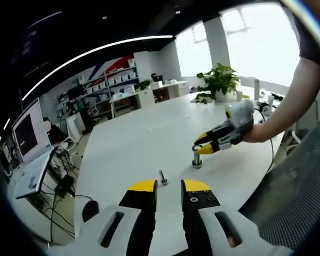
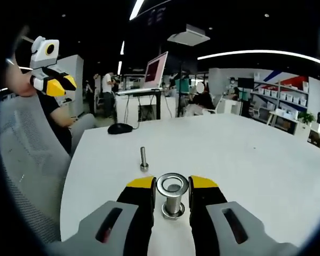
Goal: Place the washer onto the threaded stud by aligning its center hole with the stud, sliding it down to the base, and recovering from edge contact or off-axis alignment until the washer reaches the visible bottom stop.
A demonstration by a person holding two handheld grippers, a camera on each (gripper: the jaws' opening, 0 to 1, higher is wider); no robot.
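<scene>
White round table [image 2: 256, 160] — upright stud [image 2: 172, 205], small bolt [image 2: 143, 159], black mouse [image 2: 119, 128]

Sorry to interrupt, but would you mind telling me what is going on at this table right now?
A person is fitting a washer onto an upright threaded stud on the white table. The right gripper holds the washer level at the stud's top, not yet down at the base. The left gripper hangs back with its jaws apart, holding nothing. A smaller bolt stands nearby, untouched.
</scene>
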